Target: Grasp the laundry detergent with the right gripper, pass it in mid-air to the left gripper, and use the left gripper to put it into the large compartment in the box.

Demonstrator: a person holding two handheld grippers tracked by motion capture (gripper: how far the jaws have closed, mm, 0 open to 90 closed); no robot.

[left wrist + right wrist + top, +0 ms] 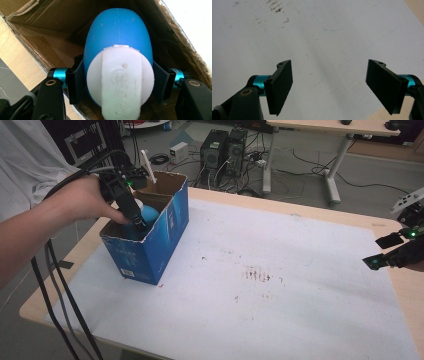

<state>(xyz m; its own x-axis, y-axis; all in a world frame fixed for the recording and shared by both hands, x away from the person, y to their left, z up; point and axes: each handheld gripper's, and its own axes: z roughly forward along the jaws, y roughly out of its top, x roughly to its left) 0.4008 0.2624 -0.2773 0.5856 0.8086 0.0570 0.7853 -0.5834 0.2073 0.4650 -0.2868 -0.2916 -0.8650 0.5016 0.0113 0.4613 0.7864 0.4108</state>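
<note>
Blue egg-shaped bottle (117,37) upright, cap up

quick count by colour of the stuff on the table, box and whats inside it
Blue: 2, the cardboard box and the egg-shaped toy with a white cap, gripped inside the box by the left gripper
White: 2, the table sheet and a stick poking out of the box
Total: 4

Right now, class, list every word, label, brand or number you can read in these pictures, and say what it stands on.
Nothing can be read for certain.
Embossed lettering on the white cap of the blue egg-shaped object: too blurred to read.
White label with a barcode low on the blue cardboard box: too small to read.
Stickers on the computer towers behind the table: too small to read.
</note>
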